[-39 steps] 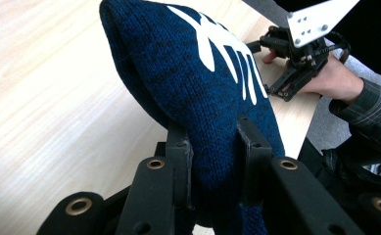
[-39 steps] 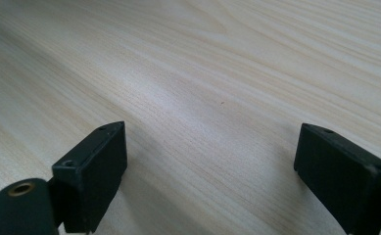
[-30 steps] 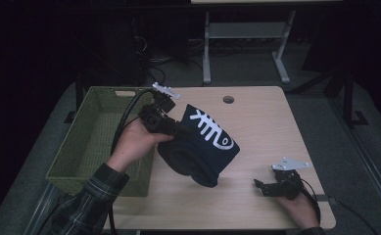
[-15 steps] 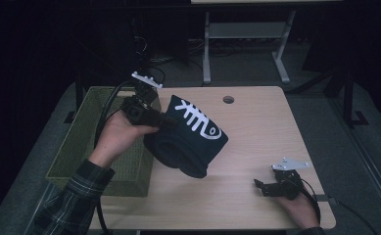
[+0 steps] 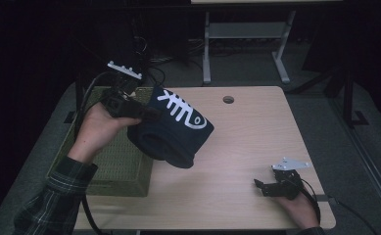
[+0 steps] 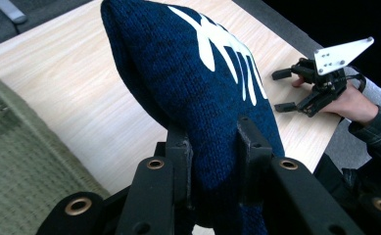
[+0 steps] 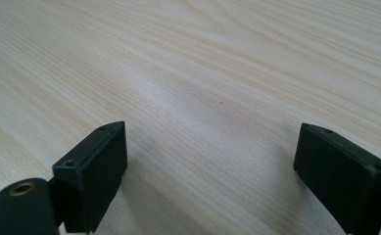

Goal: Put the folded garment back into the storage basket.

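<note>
My left gripper (image 5: 146, 113) pinches the navy knit hat (image 5: 176, 129), lifted beside the green basket (image 5: 110, 166). Dropping it in remains. My right gripper (image 5: 260, 186) rests wide open on the table (image 5: 256, 132).

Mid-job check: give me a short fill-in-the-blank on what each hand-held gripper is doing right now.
The left hand-held gripper is shut on the dark blue knit ____.
The white design on the hat is a fish ____.
The right hand-held gripper rests on the table with its jaws ____.

Missing words: hat; skeleton; open
</note>
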The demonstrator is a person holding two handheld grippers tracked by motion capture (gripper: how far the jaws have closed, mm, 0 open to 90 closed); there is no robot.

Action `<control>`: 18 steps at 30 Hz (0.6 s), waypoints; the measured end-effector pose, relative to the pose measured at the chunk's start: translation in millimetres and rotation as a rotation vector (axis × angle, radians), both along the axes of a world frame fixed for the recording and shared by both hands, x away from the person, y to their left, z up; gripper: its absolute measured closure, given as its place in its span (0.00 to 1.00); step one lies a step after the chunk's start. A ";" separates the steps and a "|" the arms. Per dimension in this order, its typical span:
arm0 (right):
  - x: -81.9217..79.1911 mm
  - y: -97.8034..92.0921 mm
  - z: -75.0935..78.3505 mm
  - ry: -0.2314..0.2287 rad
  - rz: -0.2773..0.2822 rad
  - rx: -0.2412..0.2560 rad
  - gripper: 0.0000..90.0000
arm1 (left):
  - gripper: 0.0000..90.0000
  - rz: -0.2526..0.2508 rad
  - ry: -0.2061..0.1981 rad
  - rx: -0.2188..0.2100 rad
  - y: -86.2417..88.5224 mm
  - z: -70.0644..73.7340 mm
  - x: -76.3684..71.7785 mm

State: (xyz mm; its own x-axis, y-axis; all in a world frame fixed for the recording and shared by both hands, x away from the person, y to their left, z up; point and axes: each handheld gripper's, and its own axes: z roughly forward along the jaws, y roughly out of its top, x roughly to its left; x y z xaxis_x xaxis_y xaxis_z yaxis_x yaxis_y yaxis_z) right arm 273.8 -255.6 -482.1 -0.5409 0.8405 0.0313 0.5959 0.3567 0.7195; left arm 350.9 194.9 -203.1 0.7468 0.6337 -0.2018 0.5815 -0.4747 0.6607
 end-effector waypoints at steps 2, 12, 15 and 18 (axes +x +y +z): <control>0.0 0.0 0.0 0.000 -0.001 0.000 0.13 | 0.80 0.008 0.002 0.001 5.3 3.7 -0.1; 0.1 -0.1 -0.1 -0.002 -0.002 0.000 0.14 | 0.80 0.064 -0.022 -0.016 37.1 26.1 -5.5; 0.1 -0.1 -0.1 -0.002 -0.002 0.000 0.14 | 0.80 0.085 -0.030 -0.022 47.5 31.3 -7.8; 0.1 -0.2 -0.1 -0.002 -0.003 0.000 0.14 | 0.80 0.102 -0.036 -0.027 58.0 35.7 -10.1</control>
State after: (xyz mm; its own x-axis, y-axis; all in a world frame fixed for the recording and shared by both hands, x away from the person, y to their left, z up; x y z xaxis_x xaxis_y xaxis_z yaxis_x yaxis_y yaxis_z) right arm 273.9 -255.8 -482.2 -0.5388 0.8419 0.0305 0.5955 0.3550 0.7207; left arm 340.8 252.9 -167.4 0.6861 0.7011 -0.1940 0.6010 -0.3960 0.6942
